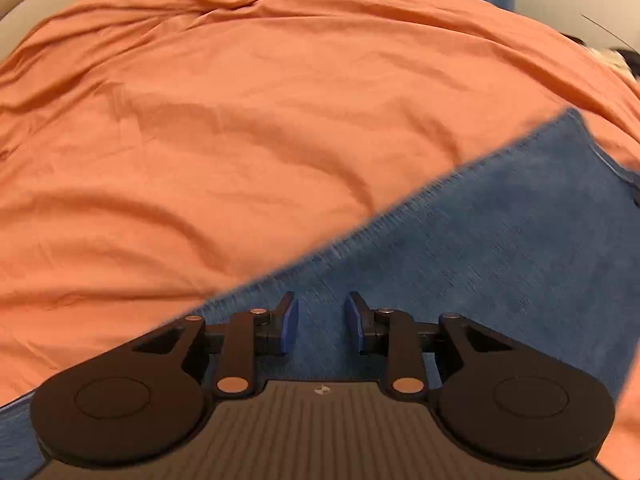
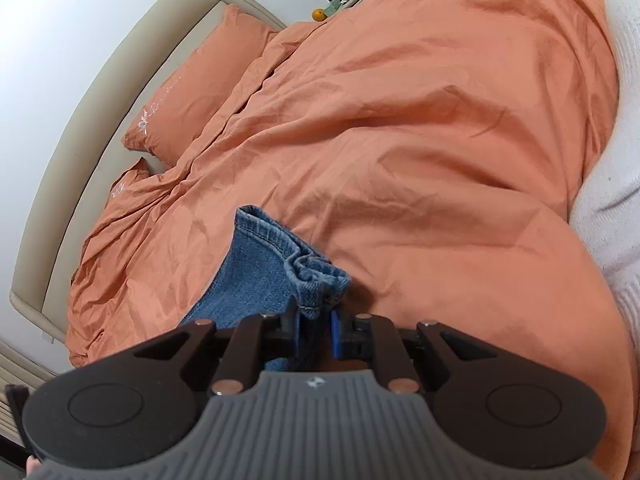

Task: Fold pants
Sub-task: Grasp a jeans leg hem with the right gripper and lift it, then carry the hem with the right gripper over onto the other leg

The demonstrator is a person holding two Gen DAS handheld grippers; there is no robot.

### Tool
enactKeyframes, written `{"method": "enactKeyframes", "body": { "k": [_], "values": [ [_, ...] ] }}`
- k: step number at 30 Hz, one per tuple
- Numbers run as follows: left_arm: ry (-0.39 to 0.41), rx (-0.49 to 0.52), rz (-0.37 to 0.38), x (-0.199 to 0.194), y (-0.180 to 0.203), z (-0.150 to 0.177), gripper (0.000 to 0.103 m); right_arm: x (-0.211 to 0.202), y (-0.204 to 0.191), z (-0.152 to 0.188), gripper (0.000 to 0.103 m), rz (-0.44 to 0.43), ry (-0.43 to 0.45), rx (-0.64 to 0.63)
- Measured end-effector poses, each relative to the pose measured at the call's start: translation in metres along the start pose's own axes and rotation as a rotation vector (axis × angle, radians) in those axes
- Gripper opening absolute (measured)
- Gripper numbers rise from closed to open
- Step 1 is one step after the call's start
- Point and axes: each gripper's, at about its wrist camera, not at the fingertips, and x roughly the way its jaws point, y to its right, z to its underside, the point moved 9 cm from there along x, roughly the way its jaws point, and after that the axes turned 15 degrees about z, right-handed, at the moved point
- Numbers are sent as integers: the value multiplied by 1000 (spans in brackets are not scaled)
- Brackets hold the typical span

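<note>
The right gripper (image 2: 316, 330) is clamped on the bunched hem of the jeans (image 2: 256, 276), pinching the stitched cuff edge just at the fingertips. The left gripper (image 1: 322, 326) hangs over the denim (image 1: 500, 264) with its blue pads (image 1: 291, 326) apart and nothing between them. The jeans lie on the orange duvet (image 2: 420, 128) near the foot of the bed. To carry the fold well, the pinch on the hem likely wants to sit deeper, and the left gripper should probably take the matching edge so both corners travel level. In the left wrist view the leg's long edge runs diagonally, lower left to upper right; in the right wrist view the cuff points toward the pillow (image 2: 200, 88)
</note>
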Motion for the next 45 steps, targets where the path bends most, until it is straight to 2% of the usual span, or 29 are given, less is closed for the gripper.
{"method": "enactKeyframes", "body": {
  "k": [5,9,12,17,21,28,34,39,44,45],
  "values": [
    [-52,97,16,-13,40,34,31,-4,-3,2,10,16,24,-17],
    [-53,131,48,-21,68,58,28,-3,-3,2,9,22,31,-17],
    [-60,118,74,-22,82,74,18,-4,-5,2,9,28,48,-38],
    [-55,86,73,-25,87,83,16,-5,-10,0,9,28,63,-50],
    [-60,22,163,-45,92,96,15,-21,-29,-5,7,32,130,-129],
    [93,-50,171,-142,72,120,20,-87,-113,-14,4,-21,272,-298],
    [229,-102,81,-244,26,139,22,-142,-208,-2,4,-83,326,-410],
    [322,-169,-17,-320,-24,155,22,-173,-290,34,4,-157,330,-492],
    [392,-265,-87,-381,-69,179,23,-185,-358,101,4,-243,298,-573],
    [401,-282,-91,-388,-76,183,27,-183,-369,119,4,-257,285,-593]
  ]
}}
